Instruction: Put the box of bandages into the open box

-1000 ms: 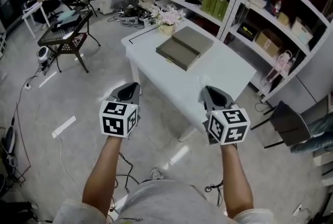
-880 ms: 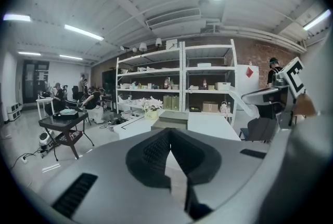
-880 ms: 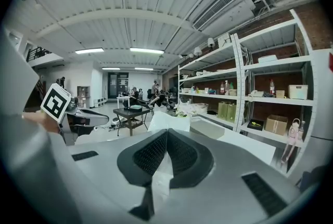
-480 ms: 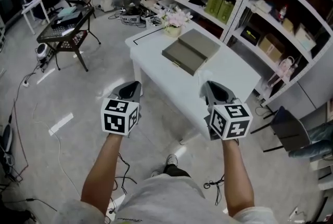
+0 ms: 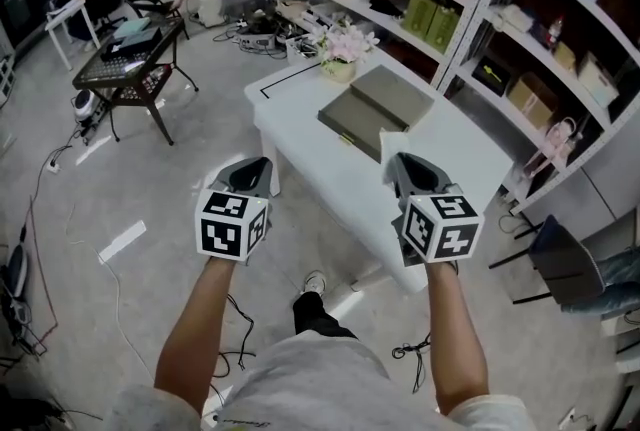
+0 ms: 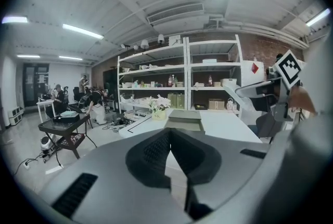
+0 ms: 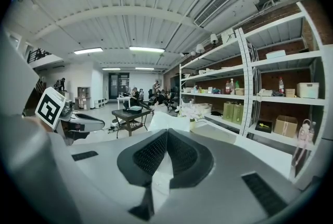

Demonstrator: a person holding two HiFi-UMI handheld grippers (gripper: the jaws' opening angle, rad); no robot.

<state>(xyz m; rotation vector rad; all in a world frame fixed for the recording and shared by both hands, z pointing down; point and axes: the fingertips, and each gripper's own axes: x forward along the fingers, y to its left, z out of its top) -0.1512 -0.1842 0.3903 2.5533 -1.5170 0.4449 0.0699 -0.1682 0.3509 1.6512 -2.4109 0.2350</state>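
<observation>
An open grey box (image 5: pixel 375 111) lies on a white table (image 5: pixel 450 154) ahead of me; its lid lies flat behind it. In the left gripper view the open grey box (image 6: pixel 184 118) shows beyond the jaws. A small white box (image 5: pixel 394 141), likely the bandages, stands on the table just past my right gripper (image 5: pixel 405 166). It also rises behind the jaws as a white box (image 7: pixel 169 120) in the right gripper view. My left gripper (image 5: pixel 251 169) hangs over the floor, left of the table. Both grippers (image 6: pixel 169 132) (image 7: pixel 166 132) are shut and hold nothing.
A flower pot (image 5: pixel 341 50) stands at the table's far corner. Tall shelves (image 5: pixel 520 29) with goods run behind and right of the table. A black side table (image 5: pixel 130 59) stands at the left, a dark chair (image 5: pixel 560 264) at the right. Cables lie on the floor (image 5: pixel 90 249).
The table and the grey box have come nearer, so the person has stepped forward. Both grippers keep the same pose, still shut. A shoe now shows below.
</observation>
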